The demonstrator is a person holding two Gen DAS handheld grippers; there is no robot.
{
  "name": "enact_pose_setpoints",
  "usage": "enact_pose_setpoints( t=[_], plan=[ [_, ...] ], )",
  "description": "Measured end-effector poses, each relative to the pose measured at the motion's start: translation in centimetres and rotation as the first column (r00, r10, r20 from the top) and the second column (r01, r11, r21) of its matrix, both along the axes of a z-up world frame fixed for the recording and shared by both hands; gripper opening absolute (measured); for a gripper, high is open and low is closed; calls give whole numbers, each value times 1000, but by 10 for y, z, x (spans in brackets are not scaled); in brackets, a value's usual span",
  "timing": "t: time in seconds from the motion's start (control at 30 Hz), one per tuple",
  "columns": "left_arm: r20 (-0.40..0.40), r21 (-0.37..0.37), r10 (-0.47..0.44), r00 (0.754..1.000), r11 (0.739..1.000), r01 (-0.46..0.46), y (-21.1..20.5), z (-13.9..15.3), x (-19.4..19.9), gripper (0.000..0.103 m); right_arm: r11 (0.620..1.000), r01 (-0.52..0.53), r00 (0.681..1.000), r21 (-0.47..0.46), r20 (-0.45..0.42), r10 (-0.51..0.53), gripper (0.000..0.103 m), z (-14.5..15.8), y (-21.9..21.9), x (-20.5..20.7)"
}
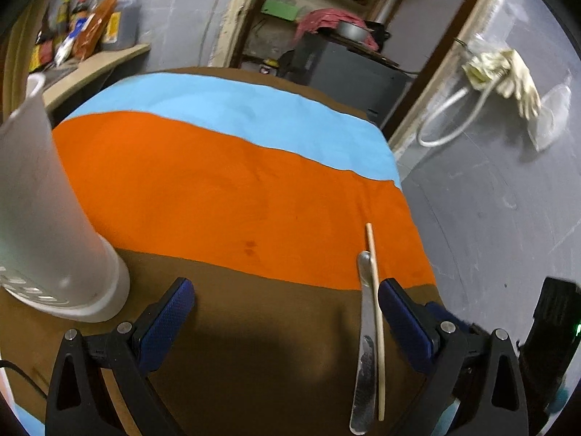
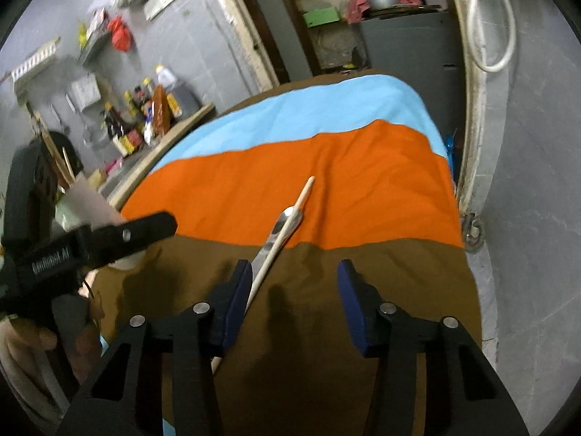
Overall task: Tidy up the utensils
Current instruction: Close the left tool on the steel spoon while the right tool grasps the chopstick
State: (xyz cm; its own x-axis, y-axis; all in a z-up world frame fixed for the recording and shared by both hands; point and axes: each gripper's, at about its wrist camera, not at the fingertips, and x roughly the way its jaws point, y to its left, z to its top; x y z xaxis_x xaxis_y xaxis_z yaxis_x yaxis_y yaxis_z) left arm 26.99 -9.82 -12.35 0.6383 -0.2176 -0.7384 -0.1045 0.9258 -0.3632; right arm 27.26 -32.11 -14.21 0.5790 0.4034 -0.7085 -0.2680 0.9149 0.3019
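Two utensils, metal knife [image 1: 364, 356] and chopstick [image 1: 376, 327], unpicked; both grippers, left [image 1: 287, 299] and right [image 2: 295, 279], unclenched, empty. Next: centre, pinch, carry to left holder [image 1: 54, 218].

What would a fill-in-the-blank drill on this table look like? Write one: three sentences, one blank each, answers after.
1. The thin wooden chopstick lies right beside the flat metal ____.
2. The tall white plastic cup stands on the ____ band of the striped tablecloth.
3. Between the cloth's brown band and its light blue band runs an ____ band.

Answers: knife handle; brown; orange
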Motion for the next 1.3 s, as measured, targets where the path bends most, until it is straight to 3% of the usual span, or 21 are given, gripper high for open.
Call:
enact_pose_setpoints(
  t=[0.3,0.53,0.7,0.77,0.93,1.23,1.3],
  plan=[
    [-10,-8,30,1000,1000,-30,7,-3,4,101,986,-37,999,-163,-25,33,43,-5,32,2],
    [-10,-11,-21,1000,1000,21,0,-6,6,101,946,-26,1000,-322,-19,21,42,7,40,-6],
    [-9,-41,-98,995,994,97,-7,-6,8,88,928,-58,998,-368,-44,45,37,12,41,-15],
    [-15,-56,-127,992,990,126,-11,-8,9,77,921,-74,997,-382,-57,57,36,14,41,-19],
    [-36,-75,-187,982,980,184,-19,-11,11,60,899,-97,995,-426,-76,72,30,17,34,-30],
    [-80,-100,-339,937,938,331,-40,-20,18,38,951,-24,994,-308,-111,-11,28,17,9,-34],
    [-93,-105,-363,927,930,353,-42,-22,22,33,956,-23,994,-293,-111,-10,24,17,6,-34]
  ],
)
